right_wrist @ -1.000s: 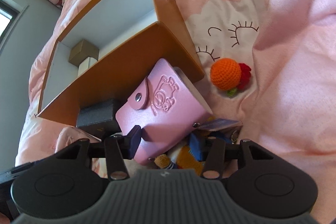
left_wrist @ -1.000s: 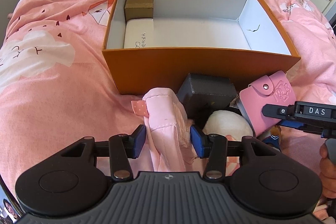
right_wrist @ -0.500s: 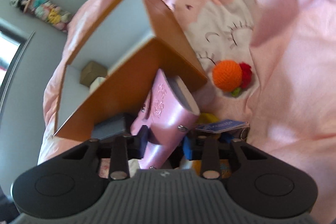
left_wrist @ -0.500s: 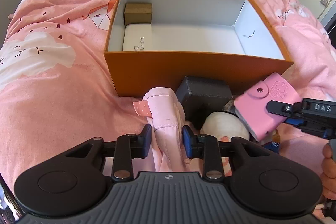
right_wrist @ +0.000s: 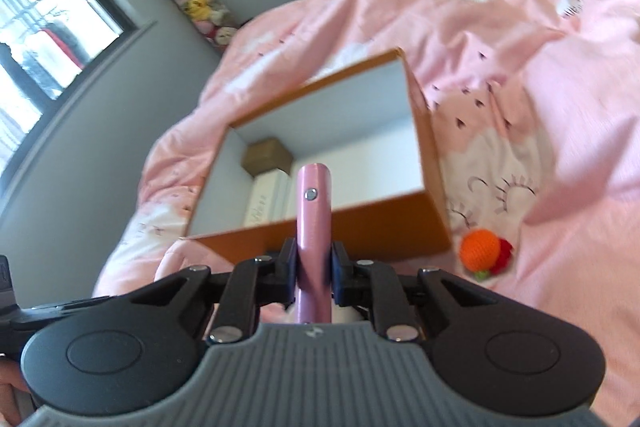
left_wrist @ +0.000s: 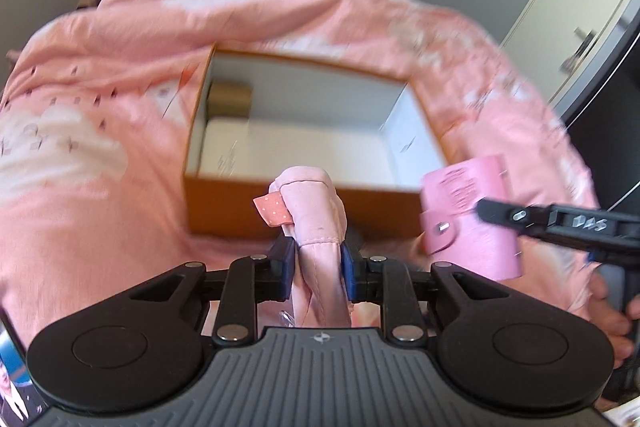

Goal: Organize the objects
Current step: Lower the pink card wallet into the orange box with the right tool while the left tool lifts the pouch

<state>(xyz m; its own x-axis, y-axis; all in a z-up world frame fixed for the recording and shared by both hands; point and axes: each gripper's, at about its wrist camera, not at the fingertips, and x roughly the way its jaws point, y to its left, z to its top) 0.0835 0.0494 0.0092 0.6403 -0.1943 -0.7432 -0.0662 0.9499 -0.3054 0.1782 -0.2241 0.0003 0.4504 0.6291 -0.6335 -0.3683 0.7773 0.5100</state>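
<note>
Left wrist view: left gripper [left_wrist: 316, 263] has just been closing; jaws now narrow, pads pressed on the pink fabric pouch [left_wrist: 316, 223], which stands up between them.
Pouch position: at 12 o'clock from the jaws, in front of the near wall of the orange box [left_wrist: 224, 203]; a dotted tab sticks out at its 9 o'clock side.
Change, left: the pouch lay low on the bed a second ago among other items; the box now sits lower and further off in view, so I judge the pouch is lifted clear.
Box contents: brown carton [left_wrist: 230, 99] and white case [left_wrist: 224, 143] in the 10 o'clock corner; rest of the floor bare.
Right tool seen from left: at 3 o'clock, holding the pink card wallet [left_wrist: 468, 215] just outside the box's right near corner.
Right wrist view: right gripper [right_wrist: 314, 269] has just been closing; jaws pinched tight on the wallet, seen edge-on, snap facing the camera.
Change, right: wallet now upright and raised, box opening at 12 o'clock behind it.
Left behind: orange crochet ball [right_wrist: 480, 251] on the pink duvet [right_wrist: 560, 107] at 3 o'clock, beside the box.
Task read: both grasps look secure; next is carrying each over the rim into the bare part.
Risk: soft pouch may sag or snag on the near wall.
</note>
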